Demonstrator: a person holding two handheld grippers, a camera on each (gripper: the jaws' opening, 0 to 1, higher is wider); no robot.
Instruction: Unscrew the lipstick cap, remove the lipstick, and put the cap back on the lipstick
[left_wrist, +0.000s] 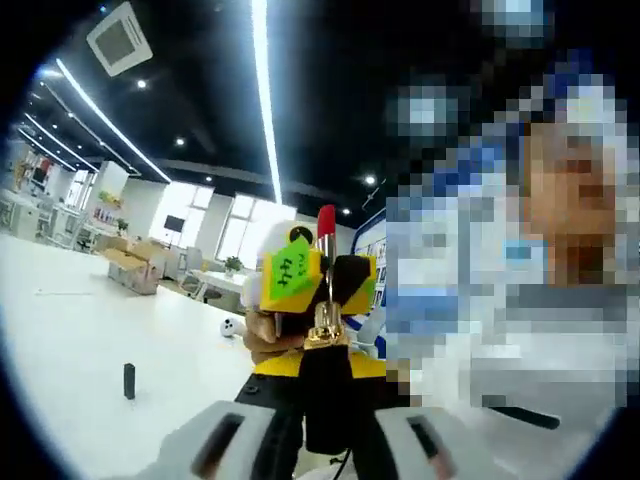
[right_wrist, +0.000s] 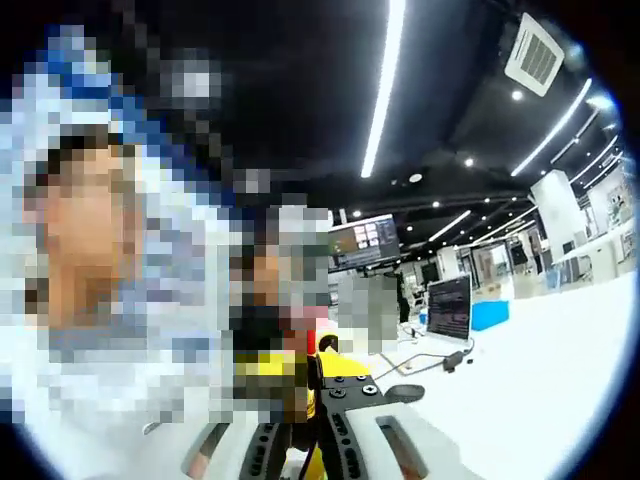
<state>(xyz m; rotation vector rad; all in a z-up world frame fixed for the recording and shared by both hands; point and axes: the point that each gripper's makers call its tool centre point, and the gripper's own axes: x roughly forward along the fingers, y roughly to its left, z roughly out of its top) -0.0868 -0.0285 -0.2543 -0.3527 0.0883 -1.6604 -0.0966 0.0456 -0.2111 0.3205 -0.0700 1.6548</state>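
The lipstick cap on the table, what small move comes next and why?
Probably lower one gripper toward the cap: it stands alone on the white table, while the lipstick, red tip exposed, is held up between the grippers.

one lipstick (left_wrist: 326, 270), one cap (left_wrist: 129, 381), two laptops (right_wrist: 449, 310)

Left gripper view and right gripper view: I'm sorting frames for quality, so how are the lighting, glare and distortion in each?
Left gripper view: ceiling strip light blows out white, fisheye bends it; lipstick sharp, white table washed bright. Right gripper view: strip light glares too, laptop small but legible, table overexposed.
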